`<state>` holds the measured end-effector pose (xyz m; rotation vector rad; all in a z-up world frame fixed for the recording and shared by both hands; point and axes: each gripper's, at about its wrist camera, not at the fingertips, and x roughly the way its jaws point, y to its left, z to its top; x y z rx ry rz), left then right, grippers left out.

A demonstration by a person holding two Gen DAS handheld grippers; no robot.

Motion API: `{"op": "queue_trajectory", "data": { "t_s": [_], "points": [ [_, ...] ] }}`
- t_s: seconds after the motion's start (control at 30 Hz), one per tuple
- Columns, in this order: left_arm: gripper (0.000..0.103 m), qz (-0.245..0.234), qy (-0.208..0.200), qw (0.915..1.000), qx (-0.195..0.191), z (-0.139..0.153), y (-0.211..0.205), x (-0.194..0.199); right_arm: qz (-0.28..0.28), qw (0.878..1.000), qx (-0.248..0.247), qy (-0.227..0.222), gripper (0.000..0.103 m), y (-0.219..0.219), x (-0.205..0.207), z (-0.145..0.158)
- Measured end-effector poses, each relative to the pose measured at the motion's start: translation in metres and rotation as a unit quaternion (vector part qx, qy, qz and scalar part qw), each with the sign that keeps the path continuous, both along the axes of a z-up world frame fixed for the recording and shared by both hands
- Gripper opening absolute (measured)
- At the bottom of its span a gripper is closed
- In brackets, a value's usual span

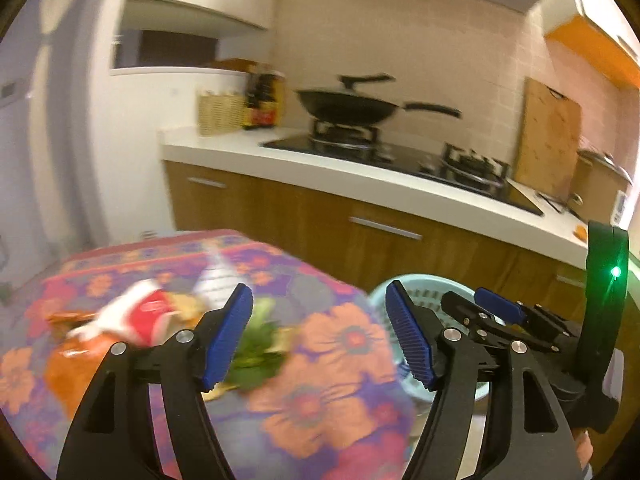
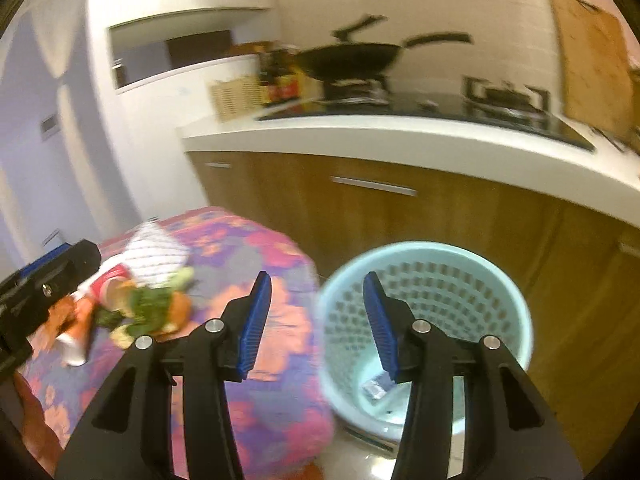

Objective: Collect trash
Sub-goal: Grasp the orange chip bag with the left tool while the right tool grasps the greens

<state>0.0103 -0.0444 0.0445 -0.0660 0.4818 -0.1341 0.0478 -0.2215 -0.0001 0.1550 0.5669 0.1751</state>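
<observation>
Right wrist alone shows scrap [image 2: 375, 389] inside basket [image 2: 516, 300].

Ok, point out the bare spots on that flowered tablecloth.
The near half of the flowered tablecloth is bare, up to the edge beside the pale blue perforated basket. The far left is crowded: a heap of wrappers and green scraps.

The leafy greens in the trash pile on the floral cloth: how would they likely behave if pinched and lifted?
The leafy greens look limp and loose, so they would probably droop and might shed pieces. They seem light. They lie against the red and white cup and orange scraps, so a pinch may drag neighbours along. Blur limits certainty.
</observation>
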Motion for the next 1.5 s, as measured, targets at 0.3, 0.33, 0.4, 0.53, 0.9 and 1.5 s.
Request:
{"op": "queue_trajectory", "data": {
  "t_s": [0.3, 0.33, 0.4, 0.53, 0.9, 1.5],
  "points": [
    [0.087, 0.152, -0.027, 0.9879, 0.018, 0.003, 0.11, -0.051, 0.069, 0.997, -0.005, -0.017, 0.044, 0.082, -0.003, -0.001],
    [0.087, 0.169, -0.025, 0.9851, 0.02, 0.0, 0.123, -0.055, 0.073, 0.997, -0.009, -0.021, 0.044, 0.092, -0.002, -0.002],
    [0.087, 0.188, -0.018, 0.9819, 0.015, -0.004, 0.143, -0.059, 0.083, 0.996, -0.009, -0.028, 0.044, 0.108, 0.001, -0.005],
    [0.087, 0.21, -0.002, 0.9777, -0.005, -0.017, 0.179, -0.062, 0.097, 0.995, -0.013, -0.026, 0.045, 0.132, 0.008, -0.013],
    [0.085, 0.175, 0.089, 0.9731, -0.12, -0.068, 0.22, -0.031, 0.1, 0.993, -0.059, -0.015, 0.06, 0.151, 0.014, -0.02],
    [0.053, 0.132, 0.094, 0.9724, -0.168, -0.081, 0.212, -0.023, 0.103, 0.993, -0.063, 0.002, 0.061, 0.153, 0.019, -0.024]
  ]
}}
